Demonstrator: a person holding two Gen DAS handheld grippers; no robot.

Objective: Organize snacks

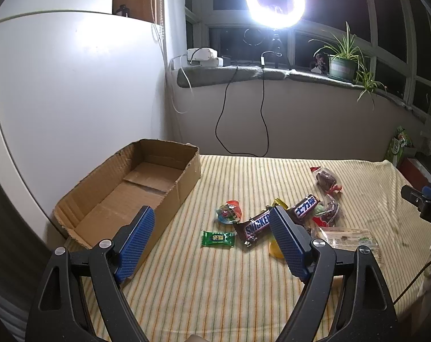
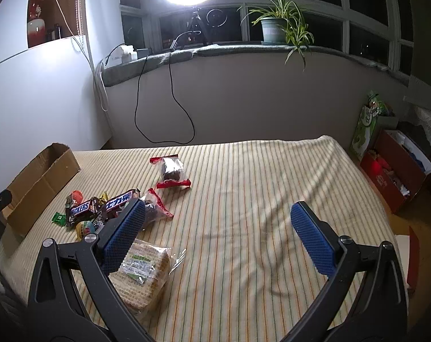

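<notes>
Both grippers are hovering with jaws spread wide and gripping nothing. The left gripper (image 1: 212,228) is hanging over the striped table (image 1: 215,285); a green candy (image 1: 217,238) is lying between its jaws, a Snickers bar (image 1: 255,226) is sitting just ahead of its right jaw, and the empty cardboard box (image 1: 124,193) is standing beyond its left jaw. The right gripper (image 2: 218,222) is facing bare cloth, with a cracker packet (image 2: 144,273) lying under its left jaw and a dark wrapped snack (image 2: 172,169) resting farther ahead.
</notes>
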